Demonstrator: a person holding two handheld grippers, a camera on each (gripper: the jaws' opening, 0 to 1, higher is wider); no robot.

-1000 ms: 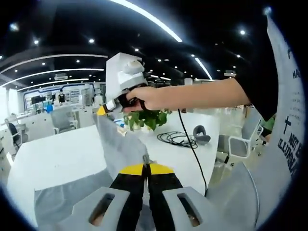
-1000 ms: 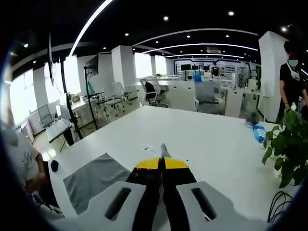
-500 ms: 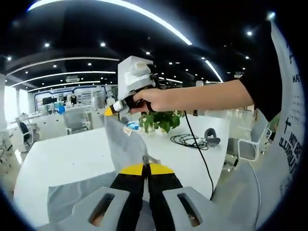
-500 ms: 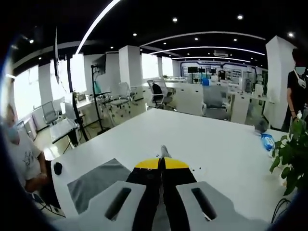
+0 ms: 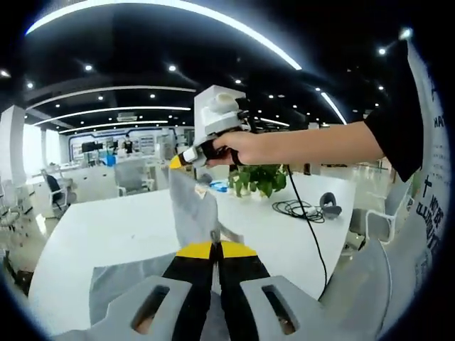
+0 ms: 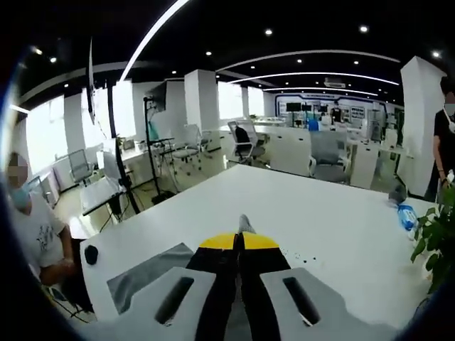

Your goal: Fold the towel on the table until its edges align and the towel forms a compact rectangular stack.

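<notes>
Grey towel [image 5: 190,213] lifted off table [image 5: 106,227], pinched by both grippers.

Black lettering runs down a white garment [image 5: 426,185] at the right edge of the left gripper view, worn by the person holding the tools. Only fragments can be read: "HA" near the top and what looks like "ILLUM" lower down, both cut off by the curve of the lens. Distant screens and wall panels across the office in the right gripper view are too small and blurred to read. No label or number is legible on the worktop [image 6: 313,213].
</notes>
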